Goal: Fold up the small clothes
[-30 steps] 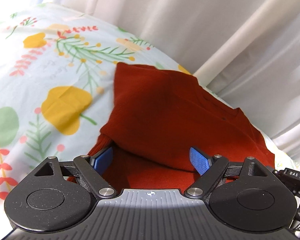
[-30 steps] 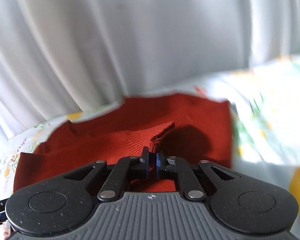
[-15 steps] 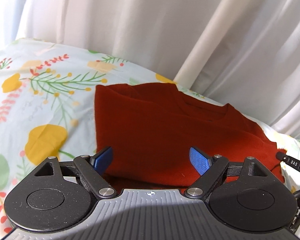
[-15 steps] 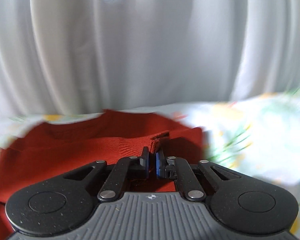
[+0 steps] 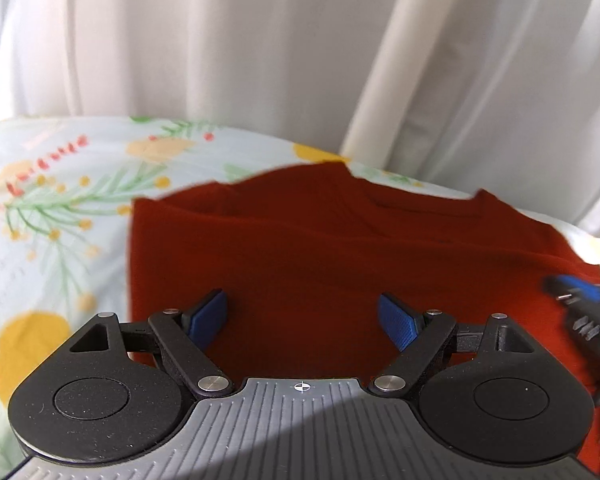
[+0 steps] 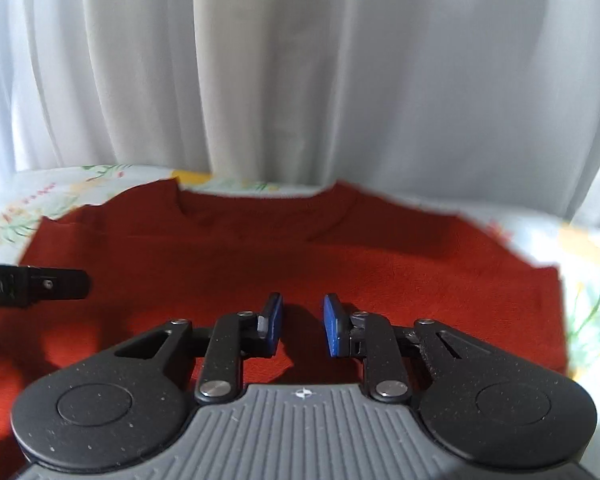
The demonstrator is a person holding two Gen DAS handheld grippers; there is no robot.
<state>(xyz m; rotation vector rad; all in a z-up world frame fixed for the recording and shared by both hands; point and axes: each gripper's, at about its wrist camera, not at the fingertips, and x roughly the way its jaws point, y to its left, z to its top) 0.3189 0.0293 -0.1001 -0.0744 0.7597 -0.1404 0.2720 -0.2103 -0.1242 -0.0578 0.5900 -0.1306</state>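
A rust-red knitted top [image 5: 340,248] lies folded on a floral sheet [image 5: 60,216], its neckline toward the curtain. My left gripper [image 5: 302,316] hovers over its near edge with blue pads [image 5: 208,314] wide apart and nothing between them. In the right wrist view the same red top [image 6: 300,256] fills the middle. My right gripper [image 6: 302,320] is over it, its jaws opening, and the gap between the pads holds no cloth. The right gripper's tip [image 5: 580,292] shows blurred at the right edge of the left wrist view.
White curtains [image 6: 300,72] hang close behind the far edge of the bed. The floral sheet [image 6: 588,280] extends to the right of the top. A black part of the left gripper [image 6: 32,286] juts in from the left in the right wrist view.
My right gripper has let go of the red hem it was pinching and its jaws have parted. Both grippers have swung to face the curtain. The top now lies flat, folded over.
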